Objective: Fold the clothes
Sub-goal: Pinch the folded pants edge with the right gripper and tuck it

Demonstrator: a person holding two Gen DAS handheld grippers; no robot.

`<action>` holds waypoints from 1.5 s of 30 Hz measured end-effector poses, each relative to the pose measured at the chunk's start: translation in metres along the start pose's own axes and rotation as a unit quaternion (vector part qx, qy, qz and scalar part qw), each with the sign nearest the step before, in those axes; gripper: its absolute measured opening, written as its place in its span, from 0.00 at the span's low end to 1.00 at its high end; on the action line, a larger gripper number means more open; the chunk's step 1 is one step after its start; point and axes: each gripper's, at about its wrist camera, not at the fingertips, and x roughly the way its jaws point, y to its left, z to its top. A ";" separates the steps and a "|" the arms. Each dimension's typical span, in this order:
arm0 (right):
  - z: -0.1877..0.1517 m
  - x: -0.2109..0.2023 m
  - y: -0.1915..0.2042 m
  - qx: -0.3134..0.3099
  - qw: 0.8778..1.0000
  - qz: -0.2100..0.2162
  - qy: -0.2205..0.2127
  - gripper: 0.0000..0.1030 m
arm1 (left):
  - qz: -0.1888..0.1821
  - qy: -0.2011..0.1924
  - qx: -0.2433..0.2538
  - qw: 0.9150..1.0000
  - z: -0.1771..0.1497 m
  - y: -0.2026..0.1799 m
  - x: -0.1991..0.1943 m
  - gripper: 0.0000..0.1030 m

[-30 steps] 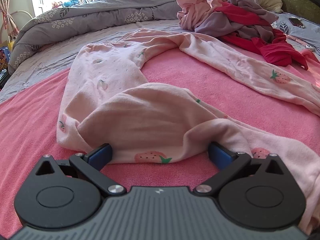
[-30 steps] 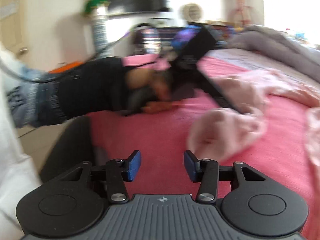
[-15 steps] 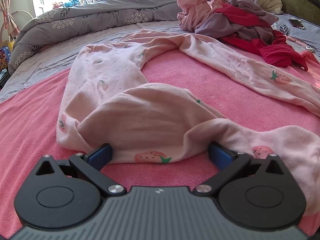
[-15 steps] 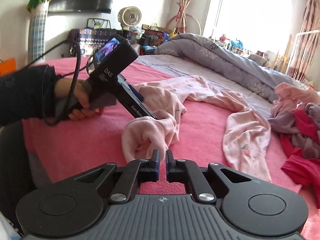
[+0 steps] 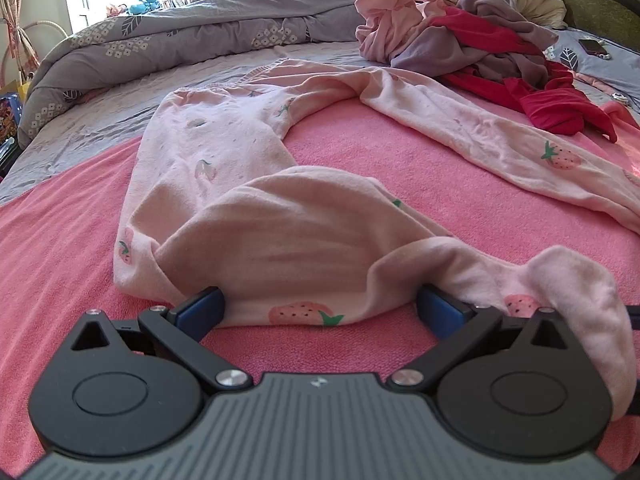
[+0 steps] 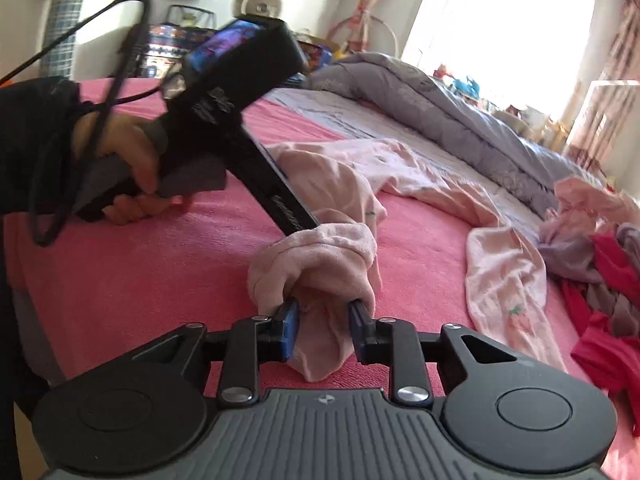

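Pale pink strawberry-print pants [image 5: 240, 152] lie spread on the pink blanket [image 5: 60, 240]. My left gripper [image 5: 320, 300] rests low on the blanket, its jaws wide apart. One leg's hem lies between its blue pads [image 5: 200, 308], and the cuff end [image 5: 580, 292] drapes over its right side. In the right wrist view that bunched cuff [image 6: 320, 256] hangs over the tip of the left gripper's black body [image 6: 248, 136], which a hand [image 6: 128, 152] holds. My right gripper [image 6: 324, 320] is at the cuff. Its jaws are opening with the cloth between them and the fingertips buried in it.
A heap of pink, grey and red clothes [image 5: 500, 40] sits at the far right of the bed, also visible as the clothes heap [image 6: 608, 272]. A grey flowered quilt [image 5: 180, 40] runs along the far side. A phone [image 5: 594, 46] lies past the heap. A black cable [image 6: 100, 92] loops near the hand.
The right gripper swung towards the bed, shut with nothing in it, then came up to the cuff with its jaws apart around it. The cuff end shifted onto the left gripper's right side. The left gripper stayed put.
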 end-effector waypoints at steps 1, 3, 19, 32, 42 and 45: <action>0.000 0.000 -0.003 0.008 1.000 -0.012 0.003 0.05 | 0.000 0.000 0.000 1.000 0.000 0.000 0.000 1.00; -0.002 -0.001 -0.012 0.020 0.999 -0.042 0.007 0.06 | -0.001 -0.001 -0.001 1.000 -0.001 0.001 0.000 1.00; -0.014 -0.023 -0.048 0.130 0.986 0.092 -0.039 0.08 | 0.000 -0.001 -0.001 1.000 -0.001 -0.001 0.000 1.00; -0.005 0.019 -0.061 0.218 0.945 0.240 -0.036 0.31 | -0.002 -0.002 -0.003 1.000 -0.001 0.001 0.000 1.00; -0.005 0.013 -0.063 0.209 0.932 0.274 -0.111 1.00 | -0.004 -0.003 -0.005 1.000 -0.001 0.002 0.000 1.00; 0.006 0.014 -0.050 0.142 0.938 0.294 -0.114 0.99 | -0.005 -0.002 -0.005 1.000 -0.001 0.001 0.001 1.00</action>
